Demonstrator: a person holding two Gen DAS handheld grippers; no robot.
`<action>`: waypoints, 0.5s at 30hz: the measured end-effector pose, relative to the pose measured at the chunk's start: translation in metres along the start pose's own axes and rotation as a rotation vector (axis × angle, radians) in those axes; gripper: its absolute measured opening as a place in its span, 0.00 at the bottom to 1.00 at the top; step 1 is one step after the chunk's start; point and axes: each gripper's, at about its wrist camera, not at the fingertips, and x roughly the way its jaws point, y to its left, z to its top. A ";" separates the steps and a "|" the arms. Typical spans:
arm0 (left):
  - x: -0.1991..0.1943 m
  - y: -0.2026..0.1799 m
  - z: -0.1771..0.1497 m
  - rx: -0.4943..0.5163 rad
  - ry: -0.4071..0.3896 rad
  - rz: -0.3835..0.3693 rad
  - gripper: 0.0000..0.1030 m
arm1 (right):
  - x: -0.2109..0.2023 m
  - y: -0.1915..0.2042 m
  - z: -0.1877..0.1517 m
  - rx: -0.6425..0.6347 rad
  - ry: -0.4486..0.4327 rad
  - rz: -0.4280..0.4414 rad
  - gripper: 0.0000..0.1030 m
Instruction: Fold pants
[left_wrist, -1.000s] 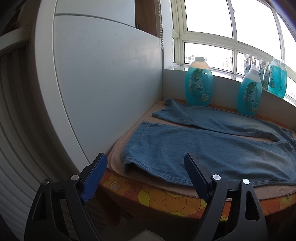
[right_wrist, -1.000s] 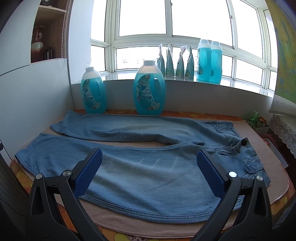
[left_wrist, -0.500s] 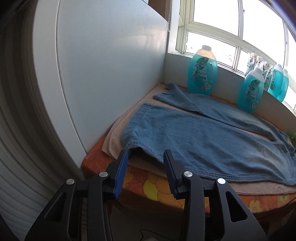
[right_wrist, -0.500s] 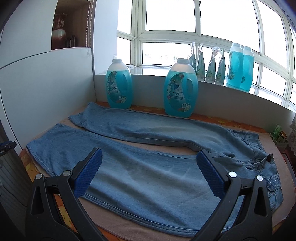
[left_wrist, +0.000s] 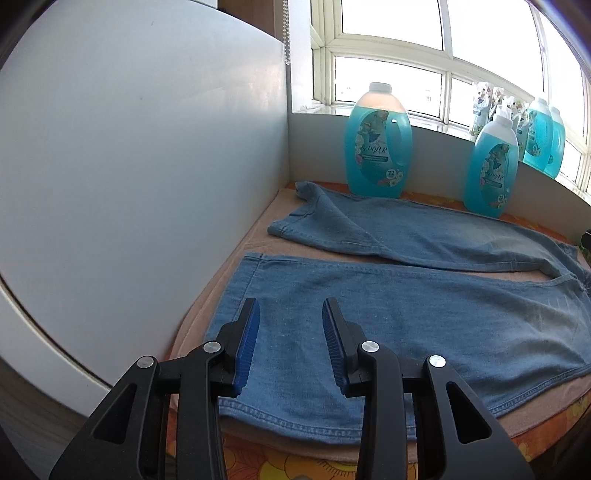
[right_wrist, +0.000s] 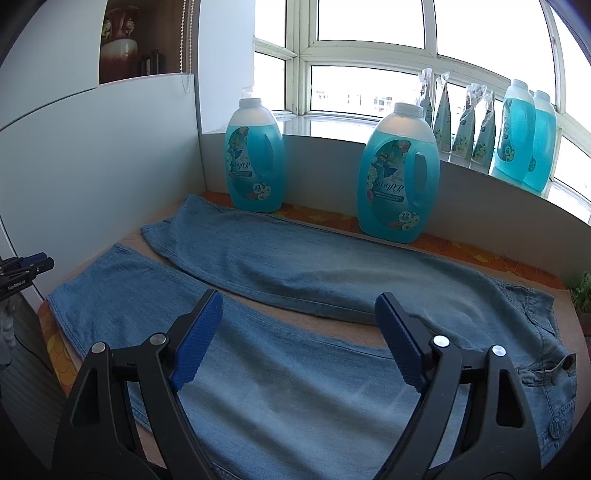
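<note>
Both hand-held grippers (left_wrist: 290, 314) (right_wrist: 299, 306) gape — jeans (right_wrist: 295, 369) flat.

Faded light-blue denim pants (right_wrist: 303, 354) lie spread flat on the worktop, both legs stretched out and splayed apart in a narrow V. The far leg (left_wrist: 424, 232) runs along the back; its hem is slightly rumpled. The near leg (left_wrist: 369, 317) lies smooth, its stitched hem at the worktop's left end. The waist (right_wrist: 546, 354), with pocket and button, lies right.
</note>
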 end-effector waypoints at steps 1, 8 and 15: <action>0.009 -0.002 0.009 0.002 0.004 -0.018 0.33 | 0.007 -0.001 0.006 -0.001 0.006 0.010 0.85; 0.091 -0.006 0.073 -0.009 0.066 -0.012 0.32 | 0.051 -0.004 0.037 -0.044 0.017 0.019 0.85; 0.185 0.011 0.094 -0.112 0.210 0.009 0.32 | 0.082 -0.015 0.041 -0.038 0.032 0.014 0.85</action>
